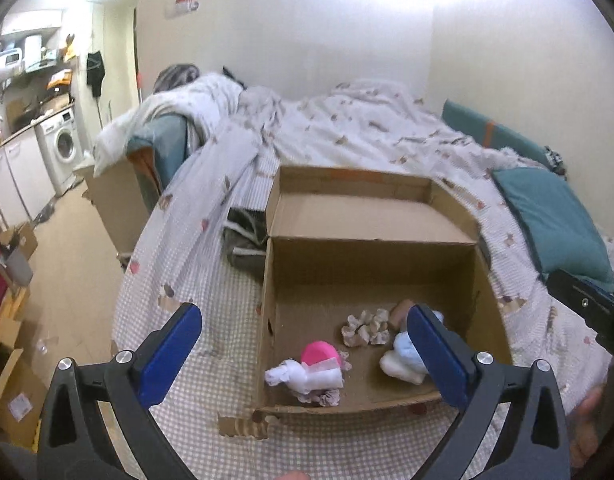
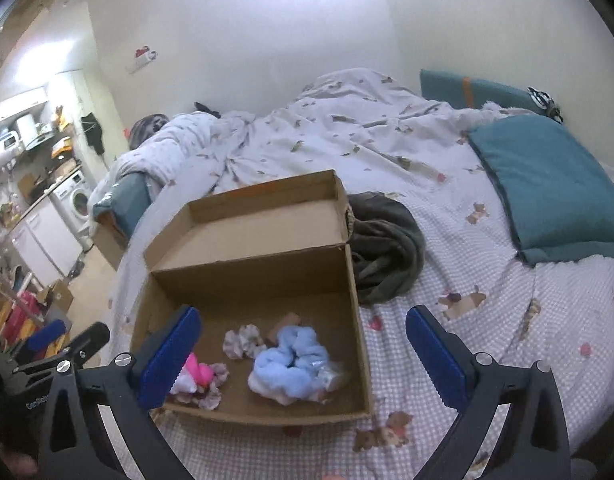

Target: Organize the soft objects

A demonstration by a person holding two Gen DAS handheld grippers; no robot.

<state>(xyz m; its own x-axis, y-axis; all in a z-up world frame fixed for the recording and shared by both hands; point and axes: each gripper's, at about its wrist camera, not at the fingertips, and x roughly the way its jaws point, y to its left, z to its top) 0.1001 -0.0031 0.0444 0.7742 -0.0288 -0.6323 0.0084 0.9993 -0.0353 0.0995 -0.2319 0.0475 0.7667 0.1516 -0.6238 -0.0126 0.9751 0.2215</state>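
Scrunchies lie in your cardboard box point(image 2: 243, 272) on the bed point(image 2: 467, 320): a blue one point(image 2: 291, 356) near the right wall, a pale patterned one point(image 2: 243, 342) behind it, and a pink one point(image 1: 321, 354) over white cloth at the front left. Your left claw point(image 1: 303, 354) hangs spread apart over the box's near edge, gripping nothing; your right claw point(image 2: 303, 354) is spread too, empty. No label reads clearly; the lettering on your left tool is cut off.
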